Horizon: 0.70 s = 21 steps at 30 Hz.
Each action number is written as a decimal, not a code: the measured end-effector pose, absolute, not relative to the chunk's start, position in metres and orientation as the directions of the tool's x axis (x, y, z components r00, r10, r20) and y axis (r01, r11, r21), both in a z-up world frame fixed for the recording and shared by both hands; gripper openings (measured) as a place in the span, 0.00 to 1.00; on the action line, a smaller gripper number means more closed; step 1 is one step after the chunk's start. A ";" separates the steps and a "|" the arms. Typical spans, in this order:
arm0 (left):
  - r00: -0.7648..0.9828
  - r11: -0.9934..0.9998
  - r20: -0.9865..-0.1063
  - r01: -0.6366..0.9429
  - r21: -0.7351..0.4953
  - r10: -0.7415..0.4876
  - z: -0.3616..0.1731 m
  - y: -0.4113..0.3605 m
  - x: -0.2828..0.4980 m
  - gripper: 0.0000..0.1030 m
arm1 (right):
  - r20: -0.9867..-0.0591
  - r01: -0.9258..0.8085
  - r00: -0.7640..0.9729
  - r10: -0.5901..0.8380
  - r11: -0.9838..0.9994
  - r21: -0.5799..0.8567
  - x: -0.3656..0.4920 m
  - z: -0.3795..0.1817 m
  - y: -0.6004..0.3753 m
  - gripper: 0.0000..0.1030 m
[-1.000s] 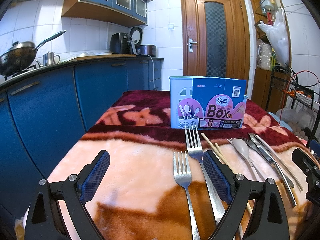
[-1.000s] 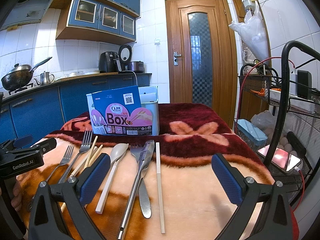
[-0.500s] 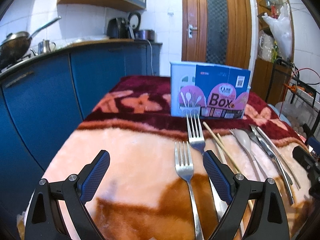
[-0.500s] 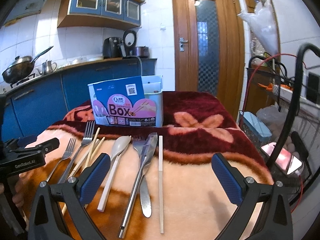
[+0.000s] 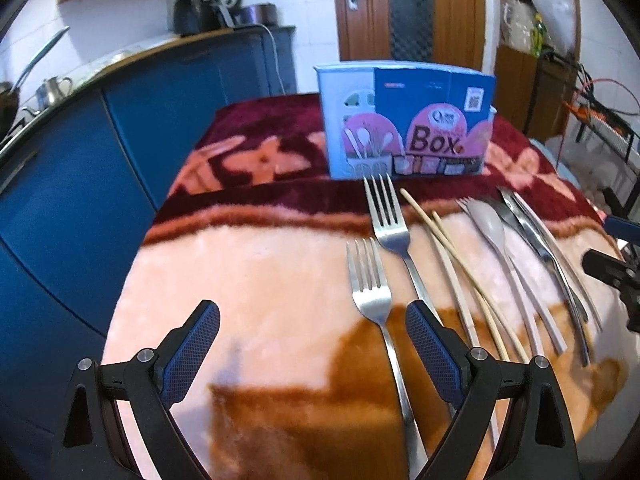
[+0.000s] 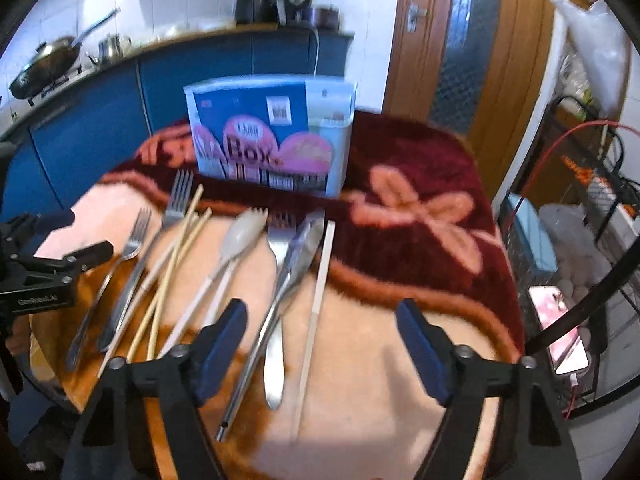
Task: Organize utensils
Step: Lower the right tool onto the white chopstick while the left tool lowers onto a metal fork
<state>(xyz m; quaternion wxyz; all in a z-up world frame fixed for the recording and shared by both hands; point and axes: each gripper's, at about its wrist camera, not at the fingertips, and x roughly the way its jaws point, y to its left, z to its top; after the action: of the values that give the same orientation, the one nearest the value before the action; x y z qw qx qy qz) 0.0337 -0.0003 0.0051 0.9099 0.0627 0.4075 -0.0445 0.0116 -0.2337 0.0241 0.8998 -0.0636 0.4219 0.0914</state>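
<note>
A row of utensils lies on a pink and maroon blanket (image 5: pixel 260 272): a small fork (image 5: pixel 370 292), a larger fork (image 5: pixel 390 224), wooden chopsticks (image 5: pixel 452 248), a grey spoon (image 5: pixel 490 228), metal cutlery (image 5: pixel 532 236). A blue utensil box (image 5: pixel 408 128) stands upright behind them. My left gripper (image 5: pixel 312 344) is open and empty above the blanket, left of the small fork. In the right wrist view my right gripper (image 6: pixel 320 344) is open and empty over a knife (image 6: pixel 296 264) and a white chopstick (image 6: pixel 318 304). The box (image 6: pixel 272 136) is beyond.
Blue kitchen cabinets (image 5: pixel 100 152) run along the left with a wok (image 6: pixel 44 64) and kettle on top. A wooden door (image 6: pixel 472 40) is behind. A black wire rack (image 6: pixel 592 208) with a phone (image 6: pixel 560 328) stands at the right of the table.
Both grippers have tilted down and moved forward over the table, so the utensils and box look closer. The right gripper's fingers have narrowed a little. The utensils have not moved.
</note>
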 end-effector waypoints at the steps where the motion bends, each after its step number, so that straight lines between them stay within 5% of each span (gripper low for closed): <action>1: 0.648 0.986 -0.761 0.147 0.074 -0.039 0.006 -0.001 0.035 0.91 | -0.789 -0.222 0.604 0.114 0.975 -0.030 0.016 0.023 -0.236 0.66; 4: 0.602 0.980 -0.796 0.190 0.067 -0.062 0.007 -0.005 0.036 0.90 | -0.832 -0.234 0.544 0.110 0.972 -0.025 0.026 0.022 -0.237 0.56; 12: 0.448 0.968 -0.883 0.247 -0.029 -0.141 -0.004 -0.007 0.046 0.46 | -0.903 -0.252 0.416 0.110 0.968 0.002 0.045 0.019 -0.241 0.45; 19: 0.367 0.957 -0.914 0.282 -0.066 -0.171 -0.006 -0.016 0.054 0.31 | -0.936 -0.273 0.339 0.093 0.962 -0.003 0.059 0.012 -0.235 0.24; 21: 0.347 0.952 -0.920 0.296 -0.078 -0.183 -0.006 -0.019 0.054 0.18 | -0.942 -0.280 0.324 0.092 0.960 -0.003 0.062 0.011 -0.233 0.24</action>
<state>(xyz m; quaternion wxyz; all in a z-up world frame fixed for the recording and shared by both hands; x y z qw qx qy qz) 0.0540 -0.0190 -0.0059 0.8191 0.0510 0.5524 -0.1463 0.0623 -0.2334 0.0111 0.8095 -0.0826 0.5698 0.1148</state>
